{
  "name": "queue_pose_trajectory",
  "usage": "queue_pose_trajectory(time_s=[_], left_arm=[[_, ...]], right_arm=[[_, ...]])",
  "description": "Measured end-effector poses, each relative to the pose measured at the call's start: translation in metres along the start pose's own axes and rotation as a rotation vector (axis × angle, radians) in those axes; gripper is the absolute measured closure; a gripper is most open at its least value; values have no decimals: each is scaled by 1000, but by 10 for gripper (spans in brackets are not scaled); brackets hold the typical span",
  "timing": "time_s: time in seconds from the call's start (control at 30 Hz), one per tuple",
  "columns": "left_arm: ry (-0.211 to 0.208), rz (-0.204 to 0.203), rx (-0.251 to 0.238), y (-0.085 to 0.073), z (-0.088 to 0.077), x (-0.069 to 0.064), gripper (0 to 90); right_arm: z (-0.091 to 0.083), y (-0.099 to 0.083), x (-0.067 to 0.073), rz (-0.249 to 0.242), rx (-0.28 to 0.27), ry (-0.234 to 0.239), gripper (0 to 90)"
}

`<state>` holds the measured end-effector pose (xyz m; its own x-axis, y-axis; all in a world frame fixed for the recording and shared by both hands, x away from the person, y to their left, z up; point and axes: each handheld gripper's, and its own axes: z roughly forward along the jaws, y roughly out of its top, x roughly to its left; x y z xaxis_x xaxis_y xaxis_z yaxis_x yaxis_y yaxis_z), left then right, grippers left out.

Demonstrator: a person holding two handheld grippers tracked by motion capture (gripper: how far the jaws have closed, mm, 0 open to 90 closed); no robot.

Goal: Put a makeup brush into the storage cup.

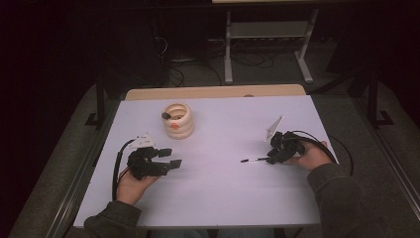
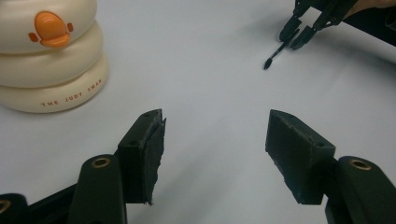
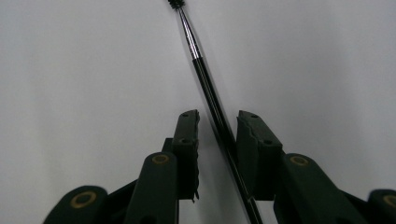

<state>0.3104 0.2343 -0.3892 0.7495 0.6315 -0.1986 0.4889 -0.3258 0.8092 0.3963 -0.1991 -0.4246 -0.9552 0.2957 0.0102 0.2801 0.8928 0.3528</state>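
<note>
Thing: a slim black makeup brush with a glossy black handle, a silvery metal ferrule and a small dark bristle tuft at the far tip.
Where it lies: flat on the white tabletop, towards my right side, tuft pointing left towards the middle in the high view.
My right gripper: low over the tabletop with the brush handle running between its two black jaws; there is a narrow gap on the left pad's side, and I cannot tell whether the right pad touches the handle.
My left gripper: jaws wide apart, with only bare tabletop between them.
Nearby: a cream ringed duck-shaped holder with an orange beak, standing well apart from the brush.
</note>
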Motion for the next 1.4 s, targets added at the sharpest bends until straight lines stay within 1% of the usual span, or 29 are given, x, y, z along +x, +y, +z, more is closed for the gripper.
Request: queue_pose_trajectory(time_s=[0.07, 0.1, 0.17, 0.23, 0.3, 0.37, 0.4, 0.5, 0.53, 0.67, 0.77, 0.83, 1.07, 1.2, 1.27, 1.3, 1.4], left_arm=[[-1, 0, 1, 0, 0, 0, 369], [-6, -4, -1, 0, 0, 0, 368], [-18, -7, -4, 0, 0, -1, 366], [-15, 3, -3, 1, 0, -2, 366], [-20, 1, 6, 1, 0, -2, 366], [-19, -4, 5, 1, 1, -3, 365], [-19, -5, 3, 1, 1, -3, 366], [-22, -8, 0, 1, 1, -2, 366], [-20, -2, 2, 1, 1, -2, 366], [-23, 0, -1, 1, 0, -2, 367], [-25, -1, -3, 1, 0, -2, 367], [-24, -3, -6, 1, -1, -2, 367], [-26, 1, -9, 2, -1, -4, 367], [-30, 3, -13, 2, -2, -5, 370], [-33, 9, -14, 3, -2, -6, 372], [-36, 11, -15, 4, -2, -6, 373], [-43, 25, -12, 5, -2, -7, 375]], right_arm=[[0, -1, -1, -23, -4, 7, 721], [0, -1, -1, -28, -5, 11, 740], [0, -1, -2, -53, -8, 16, 802], [0, 0, -2, -79, -6, 19, 822], [0, 0, -3, -85, -11, 32, 839], [0, -1, -5, -74, -14, 45, 848], [1, -1, -6, -57, -13, 56, 849], [0, -2, -8, -29, -22, 72, 849], [0, -2, -9, -23, -23, 74, 850], [0, -2, -8, 3, -15, 70, 850], [-1, -1, -6, 3, -9, 63, 850], [-4, -2, -4, 12, -14, 58, 850], [-17, -3, 2, 22, -65, 39, 850], [-27, 0, 8, 40, -106, 31, 850], [-31, 2, 12, 39, -127, 30, 849], [-33, 3, 14, 48, -132, 27, 849], [-38, 6, 21, 51, -150, 25, 849]])
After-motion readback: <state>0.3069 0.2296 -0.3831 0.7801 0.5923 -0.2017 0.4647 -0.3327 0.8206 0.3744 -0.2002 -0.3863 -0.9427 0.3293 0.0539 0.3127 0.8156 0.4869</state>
